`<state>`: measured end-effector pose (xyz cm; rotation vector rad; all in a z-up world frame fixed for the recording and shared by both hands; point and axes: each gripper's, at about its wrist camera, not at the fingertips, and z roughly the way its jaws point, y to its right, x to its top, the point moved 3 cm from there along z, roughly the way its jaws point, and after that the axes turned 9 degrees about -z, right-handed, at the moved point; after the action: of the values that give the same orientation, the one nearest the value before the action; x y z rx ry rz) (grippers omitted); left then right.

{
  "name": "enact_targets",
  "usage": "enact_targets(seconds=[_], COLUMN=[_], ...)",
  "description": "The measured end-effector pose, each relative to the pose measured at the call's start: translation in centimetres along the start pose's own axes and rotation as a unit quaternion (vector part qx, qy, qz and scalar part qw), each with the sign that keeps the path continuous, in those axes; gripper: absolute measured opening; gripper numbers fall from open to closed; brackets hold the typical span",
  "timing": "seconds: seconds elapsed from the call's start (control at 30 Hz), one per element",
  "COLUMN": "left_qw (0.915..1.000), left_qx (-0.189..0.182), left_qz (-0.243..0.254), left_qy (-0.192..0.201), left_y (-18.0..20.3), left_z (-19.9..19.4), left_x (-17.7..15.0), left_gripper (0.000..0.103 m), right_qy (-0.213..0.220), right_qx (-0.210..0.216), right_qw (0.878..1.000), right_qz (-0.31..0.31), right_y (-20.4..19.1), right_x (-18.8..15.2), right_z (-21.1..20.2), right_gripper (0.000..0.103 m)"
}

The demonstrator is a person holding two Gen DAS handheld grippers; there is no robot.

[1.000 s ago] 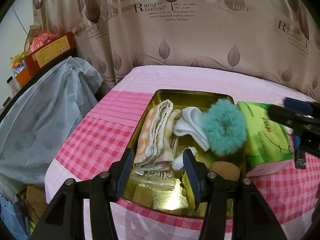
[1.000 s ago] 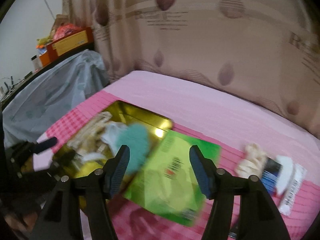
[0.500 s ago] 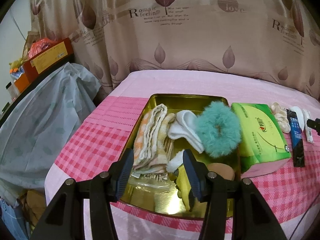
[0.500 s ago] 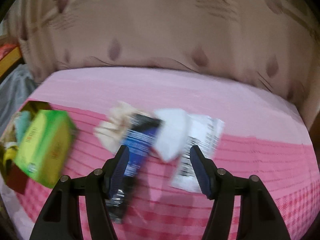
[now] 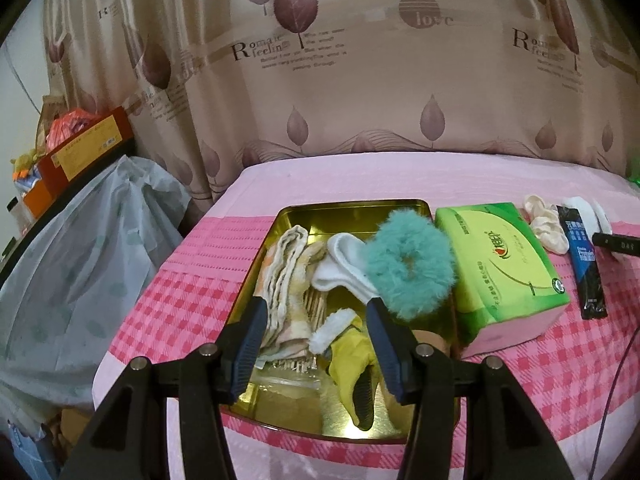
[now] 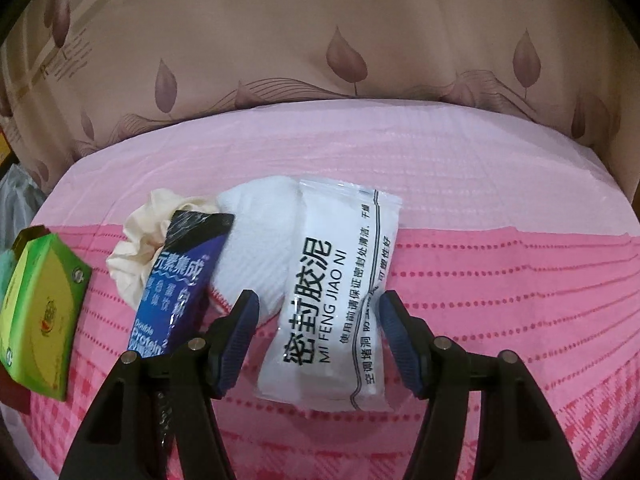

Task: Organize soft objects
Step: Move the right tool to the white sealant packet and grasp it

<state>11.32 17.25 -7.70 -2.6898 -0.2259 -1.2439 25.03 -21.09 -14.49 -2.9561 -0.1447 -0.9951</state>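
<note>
We are holding the right gripper (image 6: pixel 316 334) released over the white packet (image 6: pixel 332 312) near the bed's (image 6: pixel 480 208) far edge; closing off-centre risks snagging the white cloth (image 6: pixel 260 236) beside it. The left gripper (image 5: pixel 314 344) is waiting released above the tin (image 5: pixel 288 408).

2 scrunchies (image 5: pixel 410 266), 1 tin (image 5: pixel 356 210), 2 sachets (image 6: pixel 332 304)

Dim, warm indoor light; glare glints off the gold tin (image 5: pixel 404 211) floor, fisheye bends the curtain (image 5: pixel 360 80), corners black, both views sharp.
</note>
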Motion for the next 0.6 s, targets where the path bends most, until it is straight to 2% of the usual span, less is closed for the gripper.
enact_targets(seconds=[0.37, 0.6], left_qw=[0.9998, 0.9996], left_qx=[0.009, 0.014], left_qz=[0.017, 0.022], left_qy=[-0.004, -0.004], left_y=[0.7, 0.7], left_z=[0.5, 0.5], left_x=[-0.4, -0.4], left_gripper=[0.053, 0.053], right_qy=[0.01, 0.015], right_qx=[0.027, 0.054], right_qw=[0.999, 0.996], right_qz=[0.015, 0.074], right_y=[1.1, 2.5], right_x=[-0.5, -0.3], right_z=[-0.3, 0.2], right_gripper=[0.06, 0.064])
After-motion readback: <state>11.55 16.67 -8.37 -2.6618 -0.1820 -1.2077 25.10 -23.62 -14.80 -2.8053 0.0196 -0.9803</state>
